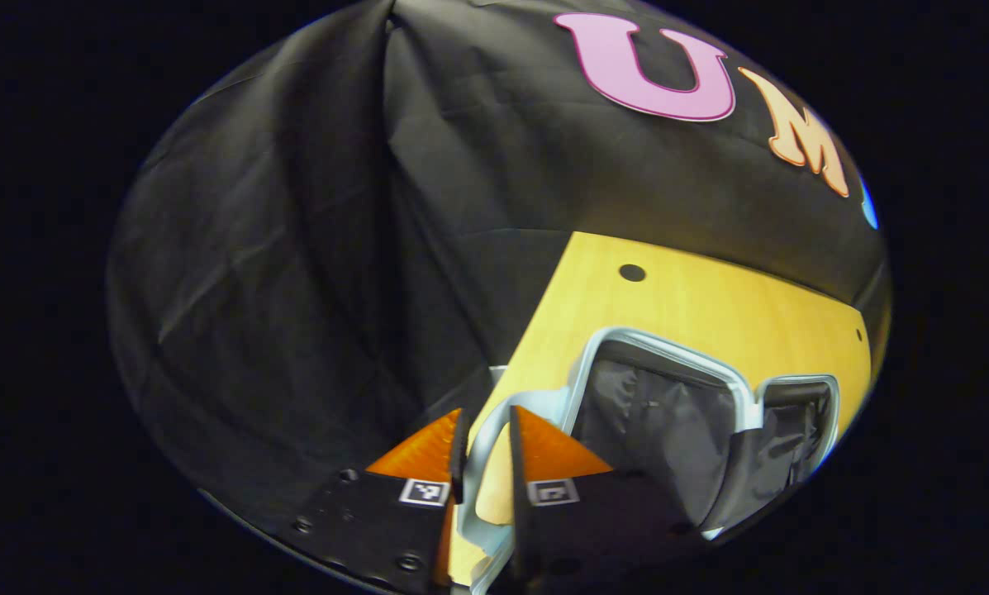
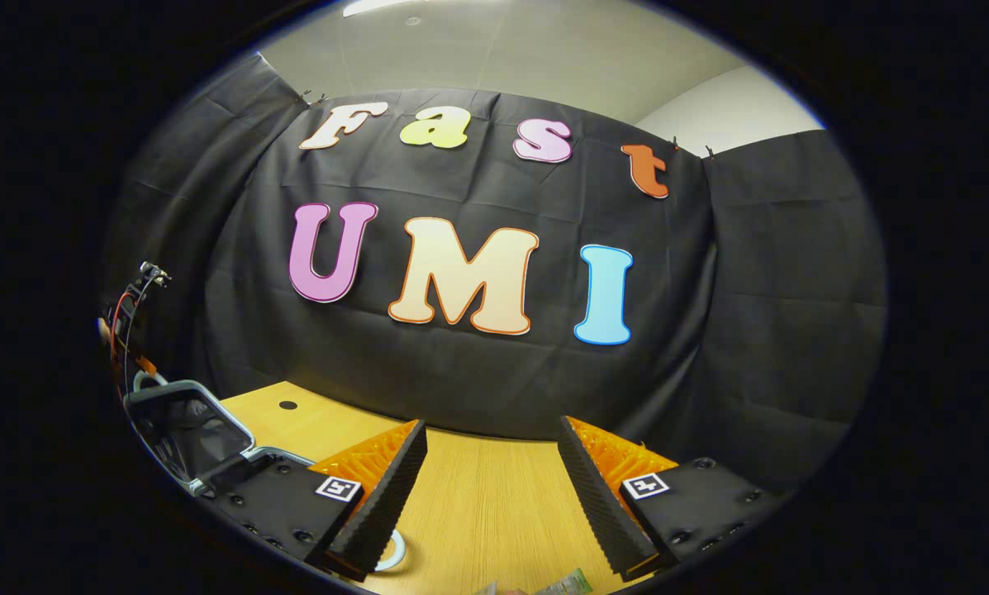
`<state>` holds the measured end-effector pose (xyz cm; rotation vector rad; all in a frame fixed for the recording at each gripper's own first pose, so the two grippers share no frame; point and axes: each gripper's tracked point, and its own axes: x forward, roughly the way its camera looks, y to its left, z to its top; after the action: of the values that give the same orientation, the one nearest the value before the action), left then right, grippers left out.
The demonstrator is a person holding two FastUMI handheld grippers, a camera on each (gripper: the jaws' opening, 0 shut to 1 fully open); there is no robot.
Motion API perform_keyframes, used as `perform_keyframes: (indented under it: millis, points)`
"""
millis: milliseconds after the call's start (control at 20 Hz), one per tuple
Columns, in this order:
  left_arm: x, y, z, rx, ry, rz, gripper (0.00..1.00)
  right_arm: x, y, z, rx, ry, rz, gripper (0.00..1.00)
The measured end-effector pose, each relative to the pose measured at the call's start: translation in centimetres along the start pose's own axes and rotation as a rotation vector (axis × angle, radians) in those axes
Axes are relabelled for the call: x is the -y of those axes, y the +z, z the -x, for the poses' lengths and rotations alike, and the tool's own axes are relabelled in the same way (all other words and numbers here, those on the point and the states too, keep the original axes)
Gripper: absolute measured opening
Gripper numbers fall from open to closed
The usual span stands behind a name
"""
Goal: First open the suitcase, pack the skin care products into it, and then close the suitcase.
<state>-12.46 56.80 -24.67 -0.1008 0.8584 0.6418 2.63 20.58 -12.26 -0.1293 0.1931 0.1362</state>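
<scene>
Here, the left gripper is clamped, fingers close together, on the pale blue-grey rim of the hard-shell suitcase, which lies open on the light wooden table with its dark grey fabric lining exposed. In the right gripper view, the right gripper hovers over the tabletop with its fingers spread wide and nothing between them; the same suitcase stands at the far left of that view, lid raised, with the other gripper and its wiring just above it. By these pictures the opening step looks done or nearly so, while packing has yet to start: no skin care products can be seen inside the case, and closing remains. A few small packets, greenish and pale, peek in at the bottom edge of the right gripper view, just ahead of the open fingers; they may be the products, though too little shows to be sure. No brand or label on the suitcase or the packets can be read; the small square markers on the grippers carry only a coded pattern.
</scene>
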Motion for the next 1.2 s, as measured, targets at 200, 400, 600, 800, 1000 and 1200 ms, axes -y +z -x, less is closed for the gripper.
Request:
perform_keyframes:
  millis: [200,400,600,800,1000,1200]
  points:
    - [1.7,3.3,2.6,0.169,-0.033,0.077,0.69,0.7,0.6,0.2,0.020,0.012,-0.012,0.99]
    - [4.2,6.9,8.2,0.394,-0.039,0.124,0.88,2.4,1.9,0.1,0.067,0.035,-0.066,0.99]
    - [7.6,8.7,14.4,0.544,-0.047,0.192,0.87,4.9,2.3,0.1,0.083,0.065,-0.093,0.99]
    - [13.3,9.2,19.3,0.595,-0.118,0.200,0.89,7.4,2.6,0.5,0.095,0.093,-0.104,1.00]
    - [18.4,8.3,22.9,0.631,-0.147,0.158,0.89,9.6,2.2,1.1,0.097,0.123,-0.107,0.99]
    - [24.1,7.6,25.7,0.650,-0.200,0.079,0.89,11.5,1.6,1.6,0.087,0.154,-0.114,0.99]
